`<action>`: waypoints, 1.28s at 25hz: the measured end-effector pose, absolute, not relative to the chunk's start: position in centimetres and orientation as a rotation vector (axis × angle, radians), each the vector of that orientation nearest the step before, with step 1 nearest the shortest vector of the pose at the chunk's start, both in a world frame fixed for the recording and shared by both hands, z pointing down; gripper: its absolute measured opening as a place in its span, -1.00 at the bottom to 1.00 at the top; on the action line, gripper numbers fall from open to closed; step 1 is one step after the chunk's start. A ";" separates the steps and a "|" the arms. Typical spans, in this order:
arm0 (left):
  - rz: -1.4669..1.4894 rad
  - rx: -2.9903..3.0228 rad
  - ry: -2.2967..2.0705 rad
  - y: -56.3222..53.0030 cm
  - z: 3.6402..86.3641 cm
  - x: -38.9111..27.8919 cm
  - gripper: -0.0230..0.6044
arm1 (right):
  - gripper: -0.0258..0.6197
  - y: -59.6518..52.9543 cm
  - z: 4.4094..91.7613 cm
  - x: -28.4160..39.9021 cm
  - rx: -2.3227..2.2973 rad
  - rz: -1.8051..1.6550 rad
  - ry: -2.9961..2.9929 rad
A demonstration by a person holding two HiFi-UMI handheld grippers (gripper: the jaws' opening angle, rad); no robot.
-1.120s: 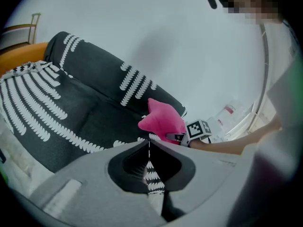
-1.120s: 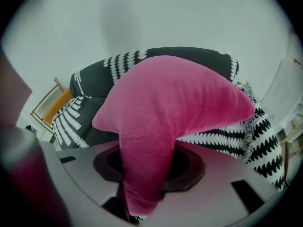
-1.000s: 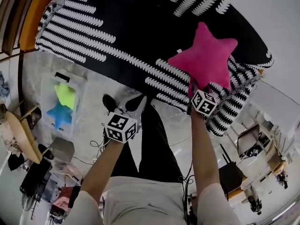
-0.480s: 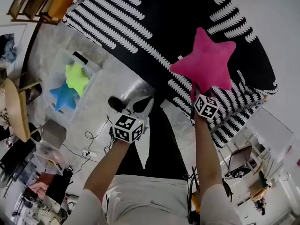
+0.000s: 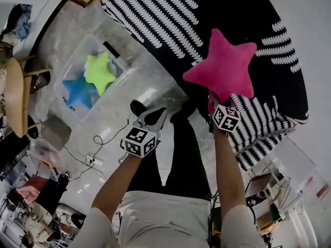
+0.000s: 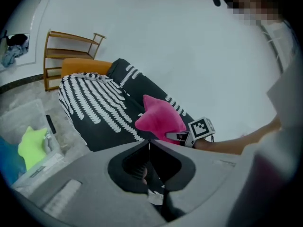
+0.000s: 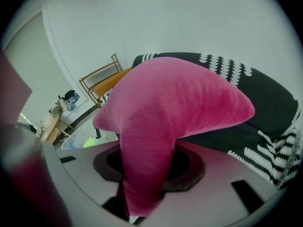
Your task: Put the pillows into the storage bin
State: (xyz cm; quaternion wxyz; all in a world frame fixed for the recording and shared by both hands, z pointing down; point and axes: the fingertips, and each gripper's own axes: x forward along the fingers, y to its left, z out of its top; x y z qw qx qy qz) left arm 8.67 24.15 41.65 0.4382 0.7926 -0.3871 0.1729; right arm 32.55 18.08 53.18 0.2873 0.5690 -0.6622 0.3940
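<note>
1. Two grippers are up in front of me. My right gripper (image 5: 216, 105) is clamped on one arm of the pink star pillow (image 5: 225, 66), and my left gripper (image 5: 154, 113) carries nothing.
2. Only the right gripper view shows the grip itself. One arm of the pink star runs down between my jaws, and they squeeze it from both sides. In the head view that pinch is hidden under the pillow.
3. The left gripper view shows my left jaws pressed together along one seam, with nothing between them.
4. The head view alone shows the whole storage bin (image 5: 118, 81). It is clear plastic and stands on the grey floor (image 5: 62, 40), up and to the left of my left gripper and well apart from the pink star. A yellow-green star pillow (image 5: 100, 72) and a blue star pillow (image 5: 77, 92) lie in it, touching.
5. The left gripper view catches only a corner of the bin at its left edge, with the yellow-green pillow and a sliver of blue. It also shows the pink star from the side, held in the air in front of the black cushion with white stripes (image 6: 102, 110). A wooden rack (image 6: 71, 44) stands behind the cushion.
6. In the right gripper view the pink star fills most of the picture. The bin is only a small pale glimpse at the left.
</note>
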 end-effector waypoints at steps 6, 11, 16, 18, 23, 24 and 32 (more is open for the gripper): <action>0.387 1.921 -1.057 23.8 41.6 1.4 -0.87 | -0.35 15.7 52.9 23.6 1.399 1.028 -1.846; 0.327 1.849 -1.167 23.4 42.6 -4.8 -0.87 | -0.35 14.1 54.0 16.1 1.255 0.980 -1.910; 0.266 1.775 -1.246 24.0 43.2 -10.3 -0.87 | -0.35 13.6 54.6 8.9 1.104 0.918 -1.954; 0.248 1.753 -1.269 24.3 43.4 -12.2 -0.87 | -0.34 13.5 54.8 6.1 1.041 0.895 -1.975; 0.208 1.698 -1.318 25.6 44.5 -16.2 -0.87 | -0.34 13.6 56.2 -0.6 0.892 0.837 -2.016; 0.202 1.687 -1.326 26.0 44.7 -17.0 -0.87 | -0.34 13.7 56.4 -1.9 0.869 0.826 -2.022; 0.136 1.588 -1.396 28.0 46.7 -23.1 -0.87 | -0.34 14.7 58.7 -11.3 0.693 0.735 -2.049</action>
